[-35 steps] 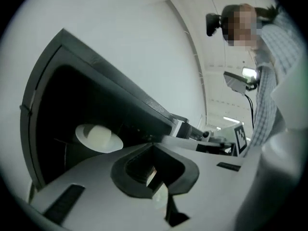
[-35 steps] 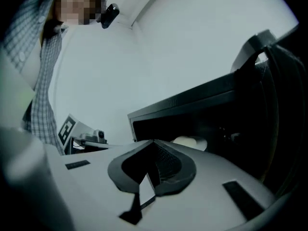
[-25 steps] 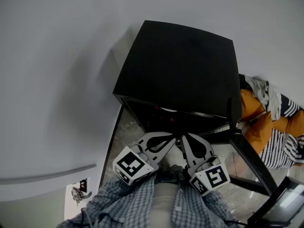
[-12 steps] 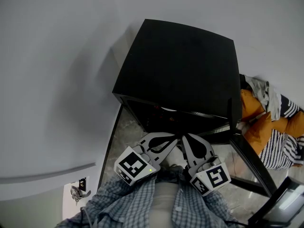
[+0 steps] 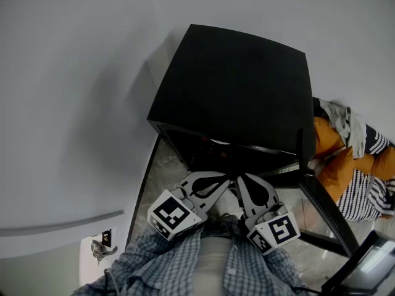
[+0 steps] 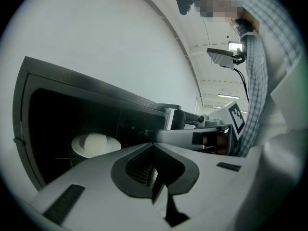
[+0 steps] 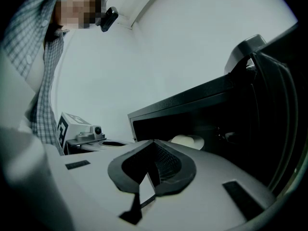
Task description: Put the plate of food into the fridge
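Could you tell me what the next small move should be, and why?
Probably swing the right gripper to the open black door and push it closed: the white plate of pale food already sits inside the black fridge, and its jaws are shut, empty.

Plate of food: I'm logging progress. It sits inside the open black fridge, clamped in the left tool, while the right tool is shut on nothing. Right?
No. The plate of food sits inside the open black fridge, but the left tool is not clamped on it: the left gripper view shows its jaws together on nothing, short of the plate. The right tool is shut on nothing.
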`<state>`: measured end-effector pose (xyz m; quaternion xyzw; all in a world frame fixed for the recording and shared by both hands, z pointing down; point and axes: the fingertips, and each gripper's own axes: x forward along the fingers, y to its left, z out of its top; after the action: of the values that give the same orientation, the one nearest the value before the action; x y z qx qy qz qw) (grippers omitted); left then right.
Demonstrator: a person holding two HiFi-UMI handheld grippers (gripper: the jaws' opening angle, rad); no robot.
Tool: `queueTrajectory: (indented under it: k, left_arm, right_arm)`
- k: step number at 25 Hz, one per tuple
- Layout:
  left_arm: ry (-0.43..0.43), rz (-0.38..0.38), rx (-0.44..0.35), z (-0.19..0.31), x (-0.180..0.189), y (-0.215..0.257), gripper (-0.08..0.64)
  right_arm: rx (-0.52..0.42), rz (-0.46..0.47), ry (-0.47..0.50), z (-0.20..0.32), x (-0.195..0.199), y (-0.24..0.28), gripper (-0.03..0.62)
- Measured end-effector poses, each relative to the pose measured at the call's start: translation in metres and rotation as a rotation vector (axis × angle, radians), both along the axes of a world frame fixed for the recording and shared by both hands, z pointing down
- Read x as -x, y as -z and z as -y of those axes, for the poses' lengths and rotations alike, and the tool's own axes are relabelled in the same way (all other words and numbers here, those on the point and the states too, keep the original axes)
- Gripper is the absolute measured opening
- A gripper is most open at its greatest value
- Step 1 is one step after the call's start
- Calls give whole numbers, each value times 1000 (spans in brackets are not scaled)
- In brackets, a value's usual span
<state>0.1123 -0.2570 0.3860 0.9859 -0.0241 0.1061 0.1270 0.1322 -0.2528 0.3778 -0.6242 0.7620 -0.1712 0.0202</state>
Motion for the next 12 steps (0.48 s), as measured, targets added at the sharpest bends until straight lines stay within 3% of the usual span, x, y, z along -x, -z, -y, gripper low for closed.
queueTrajectory:
  k: [12]
  left_arm:
    - [8, 12, -2, 1, 1, -5, 6]
  right_arm:
    - [1, 1, -2, -1, -1, -1, 6]
